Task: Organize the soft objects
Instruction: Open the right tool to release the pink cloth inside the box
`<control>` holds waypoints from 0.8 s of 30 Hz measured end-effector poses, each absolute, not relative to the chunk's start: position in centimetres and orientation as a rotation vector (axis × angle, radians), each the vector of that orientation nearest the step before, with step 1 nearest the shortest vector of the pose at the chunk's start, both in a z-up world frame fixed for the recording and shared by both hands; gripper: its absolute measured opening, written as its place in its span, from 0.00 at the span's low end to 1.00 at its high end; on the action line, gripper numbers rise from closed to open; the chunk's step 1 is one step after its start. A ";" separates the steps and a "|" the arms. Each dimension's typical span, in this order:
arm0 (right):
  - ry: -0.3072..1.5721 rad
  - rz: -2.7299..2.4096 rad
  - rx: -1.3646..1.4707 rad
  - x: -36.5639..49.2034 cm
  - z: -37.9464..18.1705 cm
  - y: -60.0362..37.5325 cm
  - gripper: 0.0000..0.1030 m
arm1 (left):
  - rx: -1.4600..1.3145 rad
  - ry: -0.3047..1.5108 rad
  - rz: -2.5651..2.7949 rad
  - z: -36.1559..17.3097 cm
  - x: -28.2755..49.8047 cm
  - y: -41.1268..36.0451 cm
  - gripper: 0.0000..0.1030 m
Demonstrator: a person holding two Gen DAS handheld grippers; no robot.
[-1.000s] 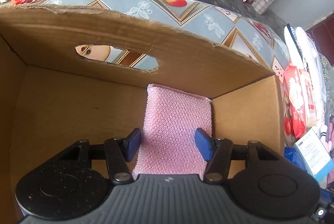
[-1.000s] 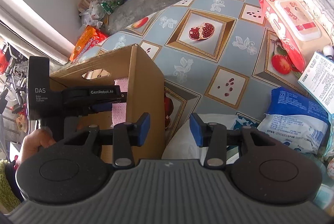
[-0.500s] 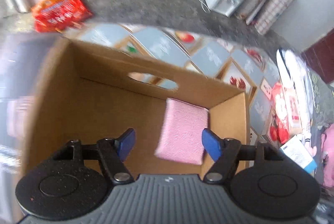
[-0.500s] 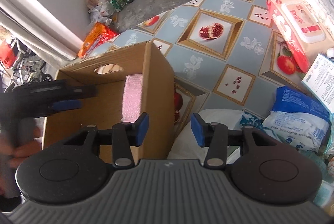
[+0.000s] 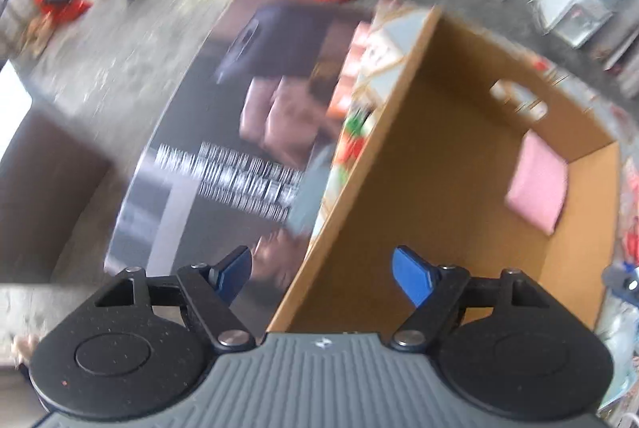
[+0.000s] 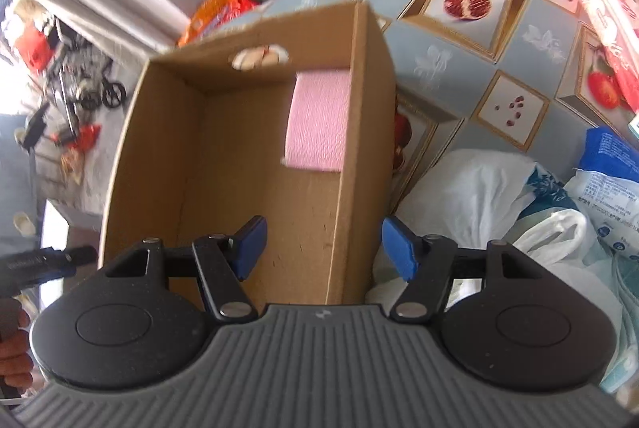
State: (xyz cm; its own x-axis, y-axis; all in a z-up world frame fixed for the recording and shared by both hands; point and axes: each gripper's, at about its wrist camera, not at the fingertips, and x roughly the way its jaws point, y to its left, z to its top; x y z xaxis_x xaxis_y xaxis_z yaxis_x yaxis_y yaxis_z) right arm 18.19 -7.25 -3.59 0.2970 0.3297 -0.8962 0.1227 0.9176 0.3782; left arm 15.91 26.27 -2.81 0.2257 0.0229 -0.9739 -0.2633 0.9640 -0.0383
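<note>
Pink cloth [image 6: 317, 120]: lies inside the cardboard box [image 6: 223, 164], in the far corner against the wall nearest the white bags; nothing touches it. In the left wrist view it shows at [image 5: 537, 186].
Cardboard box: open at the top, brown, with an oval hand-hole [image 6: 260, 57] in its far wall; it stands on the worktop [image 6: 459, 68], which has a cover printed with pomegranates.
Left gripper [image 5: 321, 278]: its blue fingers are spreading apart with nothing between them; it hangs over the box's near wall, pointing steeply down. The view is blurred.
Right gripper [image 6: 321, 244]: fingers also spreading, empty, straddling the box's side wall from above without touching it.
White plastic bags [image 6: 471, 188]: bunched just beside the box.
Blue-and-white packet [image 6: 611, 180]: beyond the bags.
</note>
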 end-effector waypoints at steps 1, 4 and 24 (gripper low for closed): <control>1.281 0.147 0.391 18.2 -3.7 -6.9 0.62 | -0.223 1.334 0.200 -3.2 15.5 26.4 0.77; 1.309 0.158 0.340 18.4 -4.0 -5.9 0.61 | -0.256 1.357 0.200 -4.4 14.5 26.7 0.77; 1.337 0.207 0.275 18.2 -4.2 -4.8 0.57 | -0.193 1.427 0.182 -6.0 11.4 24.1 0.81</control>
State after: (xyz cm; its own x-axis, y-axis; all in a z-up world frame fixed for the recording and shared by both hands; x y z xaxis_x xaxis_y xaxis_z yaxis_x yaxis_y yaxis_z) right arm 18.25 -4.83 -4.24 0.2217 0.3036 -0.9266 0.0088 0.9496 0.3133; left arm 11.42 24.12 -6.02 0.1349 0.0095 -0.9908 -0.2396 0.9706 -0.0233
